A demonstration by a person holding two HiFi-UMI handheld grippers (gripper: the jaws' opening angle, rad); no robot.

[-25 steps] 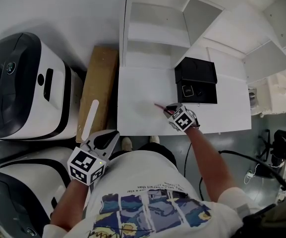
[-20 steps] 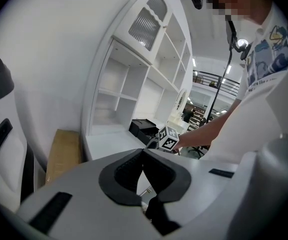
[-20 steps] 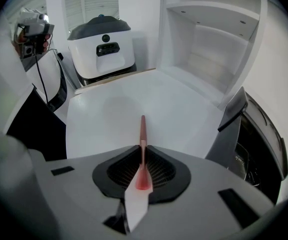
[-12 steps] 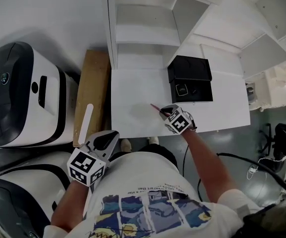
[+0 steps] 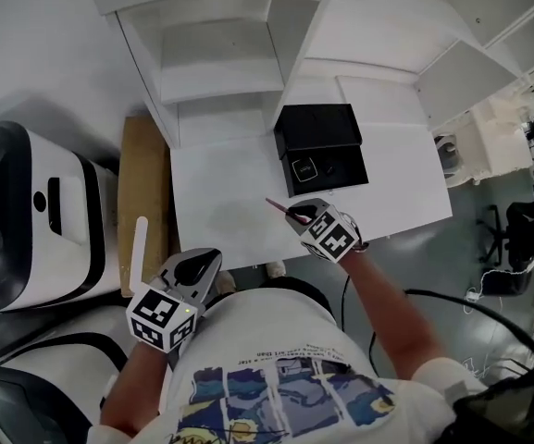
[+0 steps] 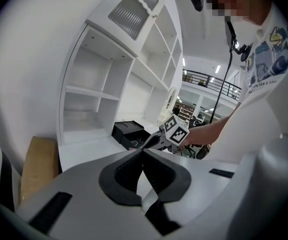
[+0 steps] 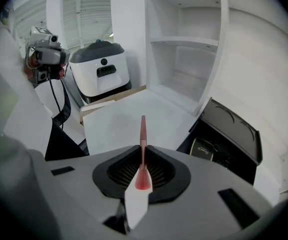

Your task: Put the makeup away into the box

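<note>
A thin red makeup pencil (image 7: 143, 134) sticks out forward from between my right gripper's (image 7: 143, 160) pads, which are shut on it after closing further on it during the last second. In the head view the right gripper (image 5: 292, 216) hangs over the white table's (image 5: 220, 183) front part, and the pencil (image 5: 276, 205) points left, away from the box. The open black box (image 5: 327, 149) stands just behind it, with a small compact (image 5: 304, 167) inside. My left gripper (image 5: 195, 268) is shut with nothing in it, off the table's front edge near my body.
White shelving (image 5: 220, 63) rises behind the table. A wooden board (image 5: 142, 192) leans along the table's left side, and white-and-black machines (image 5: 26, 220) stand further left. The left gripper view shows the box (image 6: 129, 133) and the shelves (image 6: 91, 104) ahead.
My right gripper has lifted off the table with the pencil in it. The left gripper has shifted a little sideways. The head view has swung, so the table sits lower and more to the left.
</note>
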